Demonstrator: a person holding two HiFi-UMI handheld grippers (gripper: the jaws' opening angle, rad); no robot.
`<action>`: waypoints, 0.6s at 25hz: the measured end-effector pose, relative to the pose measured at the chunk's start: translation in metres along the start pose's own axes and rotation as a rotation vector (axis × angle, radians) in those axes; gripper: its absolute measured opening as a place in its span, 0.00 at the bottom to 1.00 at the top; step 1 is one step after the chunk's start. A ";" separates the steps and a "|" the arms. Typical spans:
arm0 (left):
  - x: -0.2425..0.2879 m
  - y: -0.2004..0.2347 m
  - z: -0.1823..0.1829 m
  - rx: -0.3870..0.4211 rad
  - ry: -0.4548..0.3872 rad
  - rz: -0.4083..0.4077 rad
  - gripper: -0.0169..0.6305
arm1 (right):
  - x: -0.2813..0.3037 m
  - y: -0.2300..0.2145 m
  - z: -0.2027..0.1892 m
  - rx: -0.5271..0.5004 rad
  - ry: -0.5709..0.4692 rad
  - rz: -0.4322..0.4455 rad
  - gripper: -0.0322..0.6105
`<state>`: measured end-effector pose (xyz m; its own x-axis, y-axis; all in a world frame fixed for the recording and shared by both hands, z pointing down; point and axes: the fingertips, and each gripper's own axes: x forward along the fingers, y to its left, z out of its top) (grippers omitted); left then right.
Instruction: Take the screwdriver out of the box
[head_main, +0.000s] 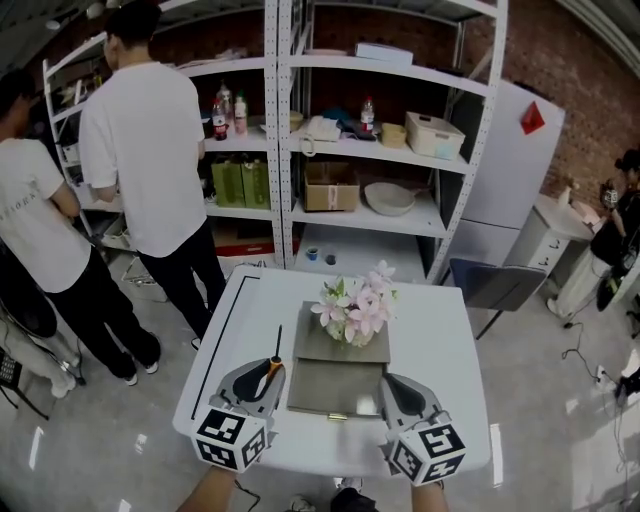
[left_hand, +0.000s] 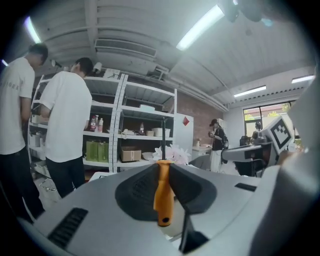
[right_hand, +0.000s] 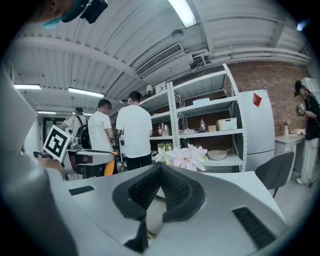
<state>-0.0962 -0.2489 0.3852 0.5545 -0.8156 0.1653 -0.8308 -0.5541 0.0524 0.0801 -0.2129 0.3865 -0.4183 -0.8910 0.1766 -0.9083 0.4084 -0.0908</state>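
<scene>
- Screwdriver (head_main: 278, 343): it is already out of the box (head_main: 335, 390), held just to the left of it over the white table (head_main: 445, 340). Its thin dark shaft points away from the person.
- Handling, as I judge it: it is light, stiff and slim. The orange handle looks like smooth plastic, so it could slip or swing between two pads. The shaft is too narrow and round to grip well.
- Where to hold: the handle is the right place, gripped across its thick middle. In the left gripper view the pads sit on the upper part of the handle, near where the shaft starts. The butt end, with its small hole, hangs free below them, and that leaves some room to pivot.
- Left gripper (head_main: 271, 368): its jaws are pinching the orange handle from both sides, partly closed around its width.
- Right gripper (head_main: 386, 380): its jaws are pressed together at the tips with nothing between them. It sits by the front right corner of the box, and I cannot tell whether it touches it.
- Box: flat and grey, lying in the middle of the table, with a small brass-coloured piece at its near edge.
- Flowers (head_main: 356, 308): a pale pink bunch at the far end of the box. I cannot tell whether it stands on the box or just behind it.
- Beyond the table: metal shelves (head_main: 375, 150) with bottles and cartons, and people standing at the left.
</scene>
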 end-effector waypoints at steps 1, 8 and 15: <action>-0.003 0.002 0.000 -0.007 -0.004 0.006 0.14 | -0.001 0.002 0.001 -0.002 -0.004 -0.005 0.06; -0.012 0.005 -0.003 -0.019 -0.013 0.005 0.14 | -0.005 0.011 -0.001 -0.003 -0.004 -0.022 0.06; -0.009 0.002 -0.005 -0.016 -0.010 -0.015 0.14 | -0.005 0.011 -0.003 -0.004 -0.002 -0.030 0.06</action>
<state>-0.1030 -0.2422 0.3890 0.5672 -0.8089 0.1550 -0.8231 -0.5635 0.0707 0.0721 -0.2028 0.3878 -0.3906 -0.9033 0.1773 -0.9205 0.3820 -0.0817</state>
